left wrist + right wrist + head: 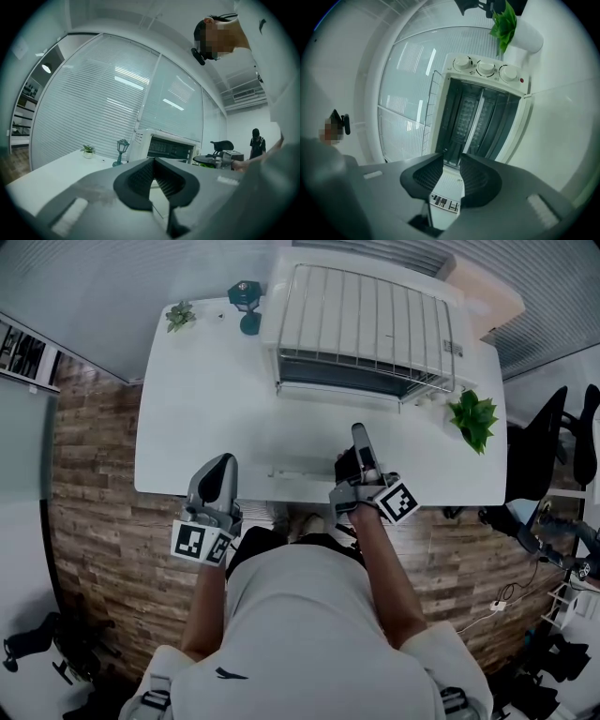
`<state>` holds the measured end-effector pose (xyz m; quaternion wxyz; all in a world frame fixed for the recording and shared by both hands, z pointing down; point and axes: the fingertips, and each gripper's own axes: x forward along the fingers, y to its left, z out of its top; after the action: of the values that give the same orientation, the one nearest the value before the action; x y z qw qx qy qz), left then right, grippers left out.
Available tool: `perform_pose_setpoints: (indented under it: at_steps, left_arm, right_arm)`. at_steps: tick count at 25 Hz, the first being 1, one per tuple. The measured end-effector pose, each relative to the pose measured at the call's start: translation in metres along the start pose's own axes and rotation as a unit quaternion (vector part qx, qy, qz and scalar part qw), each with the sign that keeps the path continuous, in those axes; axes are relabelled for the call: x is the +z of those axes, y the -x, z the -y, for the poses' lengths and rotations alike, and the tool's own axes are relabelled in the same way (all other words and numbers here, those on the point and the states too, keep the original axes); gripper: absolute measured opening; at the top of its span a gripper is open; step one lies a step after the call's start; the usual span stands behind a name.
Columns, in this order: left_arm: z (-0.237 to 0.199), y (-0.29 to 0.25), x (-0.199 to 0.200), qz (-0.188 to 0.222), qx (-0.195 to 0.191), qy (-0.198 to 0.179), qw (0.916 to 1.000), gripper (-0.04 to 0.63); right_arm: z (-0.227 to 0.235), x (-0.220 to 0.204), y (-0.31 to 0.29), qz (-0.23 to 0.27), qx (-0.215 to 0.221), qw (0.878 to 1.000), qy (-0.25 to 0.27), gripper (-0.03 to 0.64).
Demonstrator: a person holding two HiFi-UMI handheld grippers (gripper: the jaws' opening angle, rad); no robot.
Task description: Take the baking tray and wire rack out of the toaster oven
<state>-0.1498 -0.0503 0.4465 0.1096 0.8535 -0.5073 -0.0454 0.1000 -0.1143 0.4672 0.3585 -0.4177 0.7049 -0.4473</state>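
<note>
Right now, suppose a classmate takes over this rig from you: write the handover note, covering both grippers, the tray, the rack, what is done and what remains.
Left gripper: shut, empty, over the front edge of the table.
Right gripper: rolled on its side, jaws closed on the baking tray near the table's front edge. Whether the tray rests on the table cannot be told.
Wire rack: lying on top of the toaster oven.
Oven: open, and its cavity looks empty.
Done: tray and rack are both out.
Left: set the tray down and release it; perhaps move the rack to the table.
</note>
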Motion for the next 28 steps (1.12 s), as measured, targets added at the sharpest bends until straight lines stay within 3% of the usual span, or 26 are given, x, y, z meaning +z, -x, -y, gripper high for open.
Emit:
perform_pose_setpoints:
  at_steps: [6, 13, 20, 23, 28]
  left_arm:
    - [-0.006, 0.002, -0.002, -0.007, 0.004, -0.002, 1.0000, 0.003]
    - [-0.016, 0.003, 0.000, -0.012, 0.014, -0.006, 0.9998, 0.003]
    - [-0.021, 0.006, -0.001, -0.018, 0.022, -0.004, 0.9996, 0.003]
    - [-0.024, 0.008, -0.003, -0.020, 0.028, -0.003, 0.9994, 0.003]
    - [-0.028, 0.010, -0.003, -0.021, 0.033, -0.003, 0.9992, 0.003]
  right_arm:
    - [0.027, 0.015, -0.038, 0.009, -0.020, 1.000, 0.014, 0.100]
    - [0.070, 0.037, -0.078, 0.058, -0.064, 0.994, -0.065, 0.100]
    - [0.088, 0.050, -0.118, 0.069, -0.054, 0.992, -0.091, 0.111]
    - [0.092, 0.054, -0.128, 0.069, -0.047, 0.992, -0.091, 0.148]
    - [0.093, 0.064, -0.137, 0.089, -0.042, 0.988, -0.119, 0.121]
